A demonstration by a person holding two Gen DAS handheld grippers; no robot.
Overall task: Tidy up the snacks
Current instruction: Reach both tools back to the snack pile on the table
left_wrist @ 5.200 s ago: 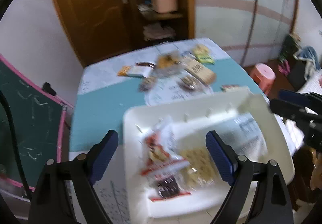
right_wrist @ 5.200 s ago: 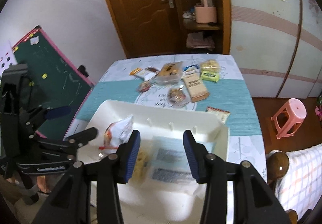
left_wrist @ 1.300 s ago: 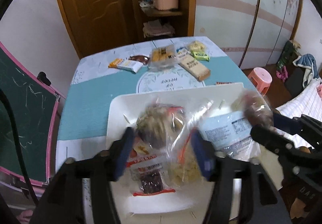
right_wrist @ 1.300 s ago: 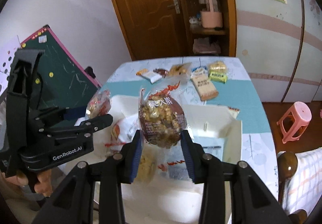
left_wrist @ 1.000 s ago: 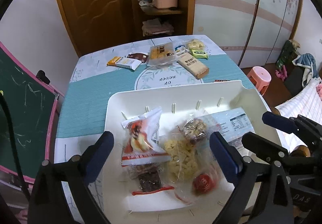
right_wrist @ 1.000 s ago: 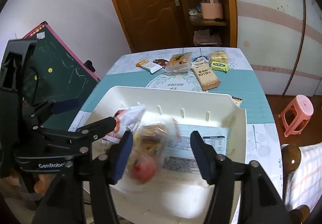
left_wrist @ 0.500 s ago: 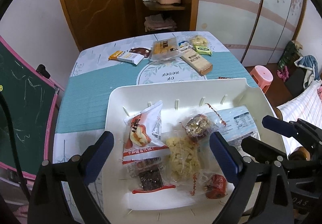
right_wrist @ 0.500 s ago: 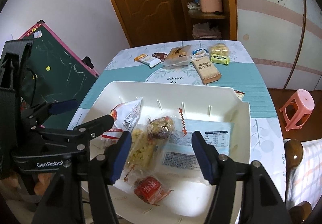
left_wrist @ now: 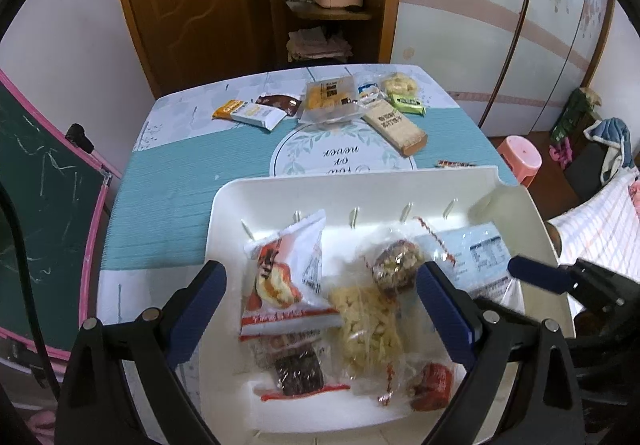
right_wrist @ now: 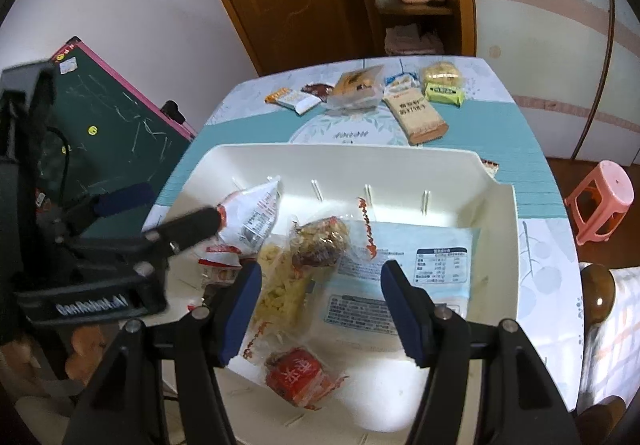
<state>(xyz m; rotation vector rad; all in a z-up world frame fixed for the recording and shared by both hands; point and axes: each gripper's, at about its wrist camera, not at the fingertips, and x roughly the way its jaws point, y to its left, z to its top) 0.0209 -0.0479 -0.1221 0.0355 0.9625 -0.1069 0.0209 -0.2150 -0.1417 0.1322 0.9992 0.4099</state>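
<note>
A white tray (left_wrist: 360,181) holds several snacks: a white-and-red bag (left_wrist: 288,273), a clear bag of yellow puffs (left_wrist: 368,321), a nut cluster bag (left_wrist: 396,265), a pale blue flat packet (right_wrist: 404,265), a small red pack (right_wrist: 296,373) and a dark brownie pack (left_wrist: 298,365). My left gripper (left_wrist: 322,293) hangs open over the tray's left half, nothing between its fingers. My right gripper (right_wrist: 322,297) is open too, above the puffs and the blue packet, touching neither. More packets lie at the table's far end, among them a brown bar box (left_wrist: 396,127).
A yellow pack (left_wrist: 328,97), a green pack (left_wrist: 408,103) and an orange-white packet (left_wrist: 252,111) sit on the far side of the teal tablecloth (left_wrist: 168,205). A chalkboard (left_wrist: 40,205) stands left, a pink stool (left_wrist: 520,157) right.
Over a second ago each gripper was shut on a snack bag above the tray. Both have opened; the bags dropped and now lie still in the tray. The right gripper has sunk slightly.
</note>
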